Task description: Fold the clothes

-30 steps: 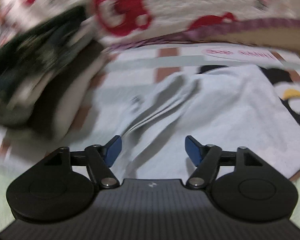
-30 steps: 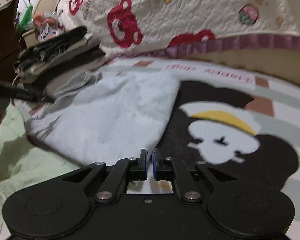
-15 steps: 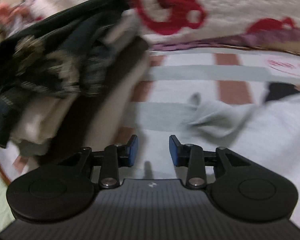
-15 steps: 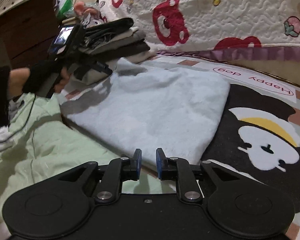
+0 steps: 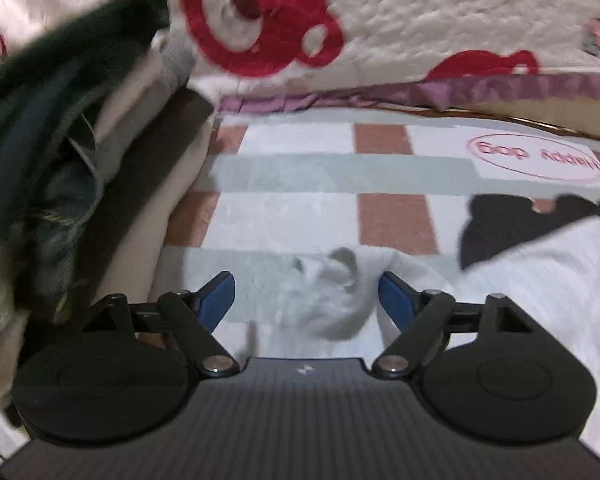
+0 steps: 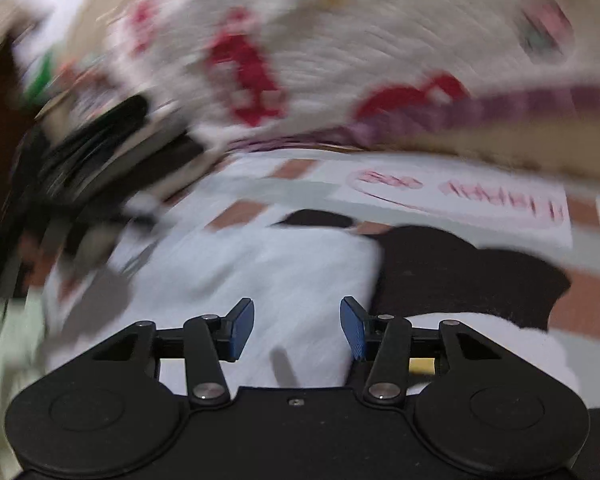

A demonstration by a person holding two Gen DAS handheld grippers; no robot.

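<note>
A pale grey folded garment [image 5: 548,276] lies on the patterned bedspread. One bunched corner of the garment [image 5: 332,292] sits between the blue pads of my left gripper [image 5: 306,300], which is open around it without closing. In the right wrist view the same garment [image 6: 268,268] spreads ahead of my right gripper [image 6: 298,328]. That gripper is open, low over the garment's near edge. The right view is heavily blurred.
A stack of folded dark and beige clothes [image 5: 72,184] stands at the left, close to my left gripper. A quilt with red bears [image 5: 380,28] rises behind. The bedspread [image 5: 300,208] carries a black cartoon print [image 6: 460,264] right of the garment.
My left gripper opened wider and moved right onto the garment's bunched corner. My right gripper went from shut to wide open and moved forward over the garment.
</note>
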